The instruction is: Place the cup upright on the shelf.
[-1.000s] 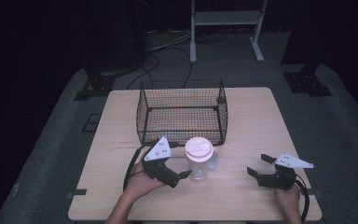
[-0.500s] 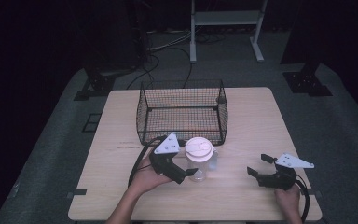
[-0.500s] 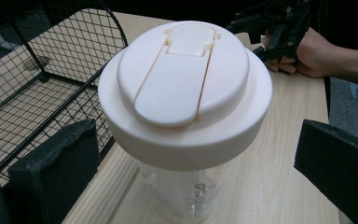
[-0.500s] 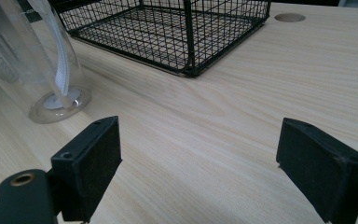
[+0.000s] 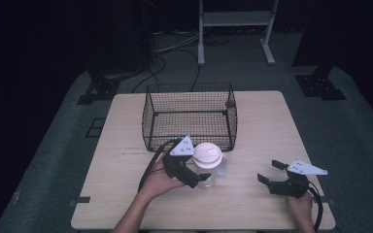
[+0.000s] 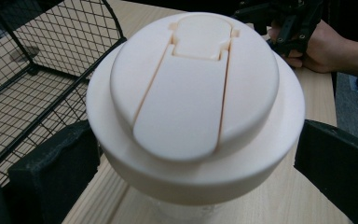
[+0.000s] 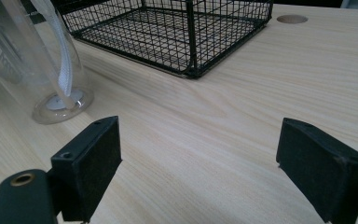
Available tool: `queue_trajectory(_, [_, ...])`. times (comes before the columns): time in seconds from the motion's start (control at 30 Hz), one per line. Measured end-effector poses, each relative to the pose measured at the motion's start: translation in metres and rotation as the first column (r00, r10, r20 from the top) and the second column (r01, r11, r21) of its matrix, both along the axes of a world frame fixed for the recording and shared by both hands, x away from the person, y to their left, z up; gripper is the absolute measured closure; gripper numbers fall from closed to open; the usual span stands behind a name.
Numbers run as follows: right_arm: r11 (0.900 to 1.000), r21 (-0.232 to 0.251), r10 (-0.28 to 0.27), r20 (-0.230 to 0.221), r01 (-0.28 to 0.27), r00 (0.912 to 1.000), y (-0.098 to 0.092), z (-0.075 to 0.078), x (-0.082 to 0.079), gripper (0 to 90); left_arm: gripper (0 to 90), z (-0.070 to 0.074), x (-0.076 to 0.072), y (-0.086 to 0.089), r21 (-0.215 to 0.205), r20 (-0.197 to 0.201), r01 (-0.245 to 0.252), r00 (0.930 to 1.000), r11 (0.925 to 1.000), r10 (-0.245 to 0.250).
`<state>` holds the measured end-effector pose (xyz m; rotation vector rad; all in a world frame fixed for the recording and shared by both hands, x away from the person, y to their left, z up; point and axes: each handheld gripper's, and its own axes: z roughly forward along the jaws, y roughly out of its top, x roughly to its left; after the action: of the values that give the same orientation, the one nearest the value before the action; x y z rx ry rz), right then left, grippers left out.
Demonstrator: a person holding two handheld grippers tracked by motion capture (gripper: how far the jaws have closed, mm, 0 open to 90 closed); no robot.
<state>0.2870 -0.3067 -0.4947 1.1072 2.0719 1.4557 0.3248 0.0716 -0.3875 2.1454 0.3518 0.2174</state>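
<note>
A clear bottle with a cream flip-top lid (image 5: 207,156) stands upright on the wooden table (image 5: 126,194), just in front of the black wire basket (image 5: 189,88). My left gripper (image 5: 200,178) comes in from the bottle's left and is open. In the left gripper view the lid (image 6: 196,88) sits between the two jaws, which stand apart on either side beneath it; the left gripper (image 6: 196,186) is not clamped on the bottle. My right gripper (image 5: 268,171) rests open near the table's front right, with bare wood between its fingers (image 7: 198,158). The bottle's base (image 7: 58,105) lies to its left.
The wire basket (image 7: 186,28) is open-topped and holds nothing I can make out. A round hole (image 7: 292,19) sits in the tabletop beyond the basket. Cables and stand feet lie on the dark floor behind the table.
My left gripper has slid right toward the bottle, and its jaws now straddle it under the lid. The right gripper and the bottle have stayed put.
</note>
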Motion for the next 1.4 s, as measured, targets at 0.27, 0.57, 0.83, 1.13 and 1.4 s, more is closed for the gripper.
queue_trajectory(0.27, [1.0, 0.001, 0.001, 0.0, -0.001, 1.0, 0.0, 0.0, 0.0, 12.8, 0.0, 0.0, 0.006, -0.007, 0.011, -0.009, 0.009, 0.9999, 0.9999, -0.009])
queue_trajectory(0.57, [1.0, 0.004, -0.001, 0.0, 0.001, 1.0, 0.0, 0.0, 0.0, 12.9, 0.0, -0.004, 0.01, -0.016, 0.024, -0.029, 0.017, 0.9994, 0.9996, -0.016])
queue_trajectory(0.83, [1.0, 0.005, 0.0, 0.003, 0.0, 1.0, 0.0, 0.0, 0.0, 12.9, 4.3, -0.001, 0.012, -0.018, 0.047, -0.024, 0.021, 0.9995, 0.9987, -0.019])
queue_trajectory(1.13, [1.0, 0.006, 0.0, 0.003, 0.0, 1.0, -0.001, 0.0, 0.0, 12.9, 4.9, 0.002, 0.012, -0.019, 0.064, -0.028, 0.022, 0.9994, 0.9977, -0.02])
queue_trajectory(1.4, [1.0, 0.009, -0.001, 0.001, 0.001, 1.0, -0.001, 0.0, 0.0, 12.9, 5.1, 0.007, 0.011, -0.025, 0.12, -0.016, 0.04, 0.9991, 0.992, -0.038])
